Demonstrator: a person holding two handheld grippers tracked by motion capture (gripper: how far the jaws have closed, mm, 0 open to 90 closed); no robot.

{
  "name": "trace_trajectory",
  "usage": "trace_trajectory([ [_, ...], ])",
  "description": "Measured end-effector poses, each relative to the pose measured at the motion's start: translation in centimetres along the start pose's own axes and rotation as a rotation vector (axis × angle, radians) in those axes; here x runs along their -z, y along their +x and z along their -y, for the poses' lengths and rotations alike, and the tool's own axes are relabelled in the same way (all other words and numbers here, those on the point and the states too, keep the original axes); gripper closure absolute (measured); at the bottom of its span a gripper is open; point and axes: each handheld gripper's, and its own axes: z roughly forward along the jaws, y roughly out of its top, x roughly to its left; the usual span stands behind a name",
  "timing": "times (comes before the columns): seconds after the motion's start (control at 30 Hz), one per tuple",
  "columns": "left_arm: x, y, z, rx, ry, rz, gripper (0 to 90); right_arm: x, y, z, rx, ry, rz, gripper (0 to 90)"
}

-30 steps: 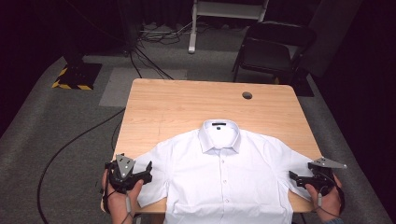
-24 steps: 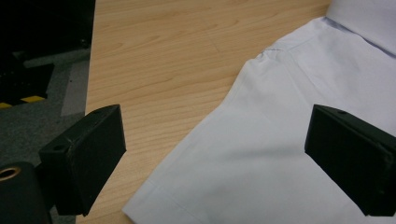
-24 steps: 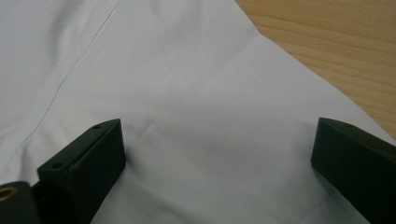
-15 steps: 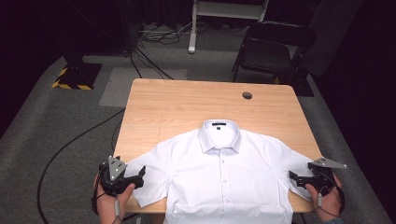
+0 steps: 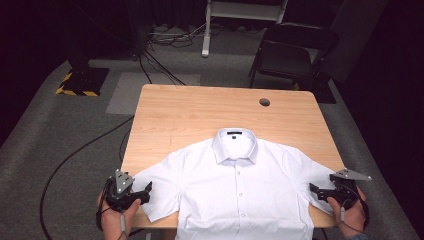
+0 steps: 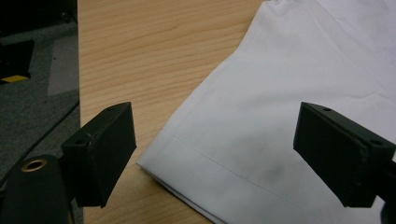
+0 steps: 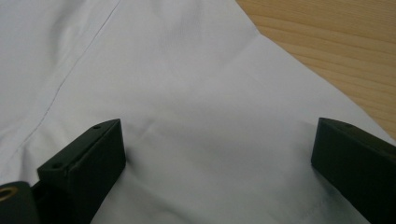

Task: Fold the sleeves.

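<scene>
Work surface: a rectangular light-wood table with a round cable hole near its far right corner is being used as the base; its far half is being left bare.
Garment: a white short-sleeved button-up cotton shirt is being presented flat, front up, collar toward the far edge, on the near half of the table; the hem is running off the near edge.
Sleeves: both are being kept spread outward; no fold is being shown yet.
Left gripper: its black jaws are being held wide apart, straddling the hemmed cuff of the left sleeve; nothing is being clamped.
Right gripper: its jaws are likewise being held released, spread over the right sleeve cloth.
Progress: judged as early; the sleeves are only being approached, and grasping and folding are being left to do.
</scene>
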Motion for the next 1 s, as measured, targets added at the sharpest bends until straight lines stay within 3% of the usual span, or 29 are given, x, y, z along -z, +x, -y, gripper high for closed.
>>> trace_trajectory([
  [0.07,0.01,0.03,0.01,-0.001,0.002,-0.002,18.5,0.00,0.00,0.00,0.000,0.000,0.000,2.8],
  [0.17,0.01,0.03,0.01,-0.001,0.002,-0.002,18.5,0.00,0.00,0.00,0.000,0.000,0.000,2.8],
  [0.2,-0.21,0.35,0.23,0.004,0.120,0.004,18.5,0.00,0.00,0.00,0.000,0.000,0.000,2.8],
  [0.23,-0.21,0.35,0.23,0.004,0.120,0.004,23.8,0.00,0.00,0.00,0.000,0.000,0.000,2.8],
  [0.33,-0.18,0.52,0.28,0.037,0.124,0.020,26.6,-0.01,0.01,0.01,-0.001,-0.001,0.001,2.8],
  [0.5,-0.10,0.52,0.30,0.026,0.119,0.042,30.7,-0.01,0.01,0.01,-0.001,-0.001,0.000,2.8],
  [0.6,0.03,0.41,0.36,0.023,0.104,0.044,41.9,-0.01,0.01,0.01,-0.001,-0.001,0.001,2.8],
  [0.7,0.14,0.20,0.41,0.030,0.094,0.030,57.4,-0.01,0.01,0.01,-0.001,-0.001,0.000,2.8],
  [0.83,0.12,-0.24,0.35,0.013,0.092,0.043,77.6,-0.01,0.01,0.01,-0.001,-0.001,0.000,2.8],
  [1.0,0.08,-0.46,0.32,0.019,0.092,0.039,86.9,-0.01,0.01,0.01,-0.001,-0.001,0.001,2.8],
])
